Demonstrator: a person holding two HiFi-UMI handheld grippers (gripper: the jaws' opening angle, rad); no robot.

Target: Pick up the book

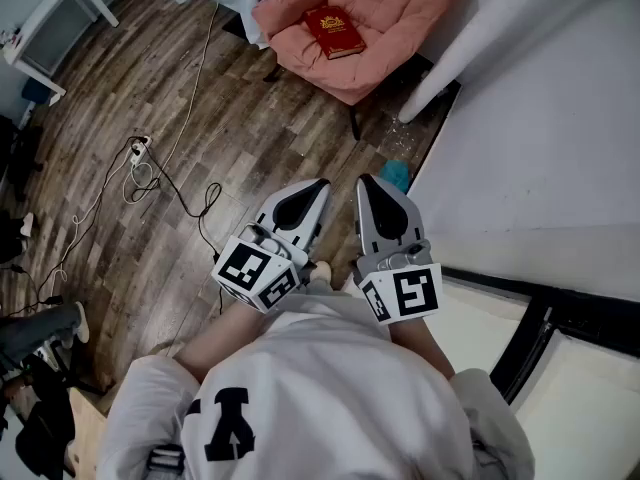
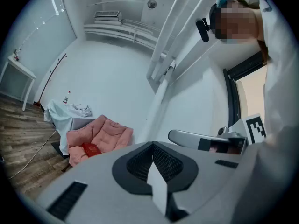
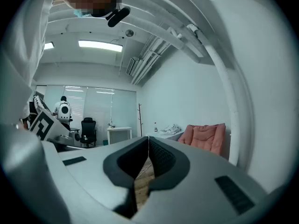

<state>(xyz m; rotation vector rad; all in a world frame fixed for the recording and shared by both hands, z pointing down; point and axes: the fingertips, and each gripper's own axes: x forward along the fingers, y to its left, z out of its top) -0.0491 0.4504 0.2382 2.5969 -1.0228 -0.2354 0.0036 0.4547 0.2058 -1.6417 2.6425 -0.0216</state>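
A red book [image 1: 334, 30] lies flat on a pink cushioned chair [image 1: 400, 18] at the far side of the wooden floor. Both grippers are held close to my body, side by side and level, far short of the chair. My left gripper [image 1: 318, 184] is shut with nothing in it. My right gripper [image 1: 367, 181] is shut and empty too. In the left gripper view the book [image 2: 91, 149] shows small on the chair [image 2: 105, 134], left of the shut jaws [image 2: 152, 146]. The right gripper view shows the chair [image 3: 205, 136] to the right of its shut jaws [image 3: 148, 142]; the book is hidden there.
A cable and a power strip [image 1: 140, 148] trail across the floor at left. A white table [image 1: 55, 18] stands at the top left. A white slanted column [image 1: 470, 48] and a wall flank the chair's right. A teal object [image 1: 396, 175] lies by the wall. A cloth-covered stand [image 2: 60, 113] is left of the chair.
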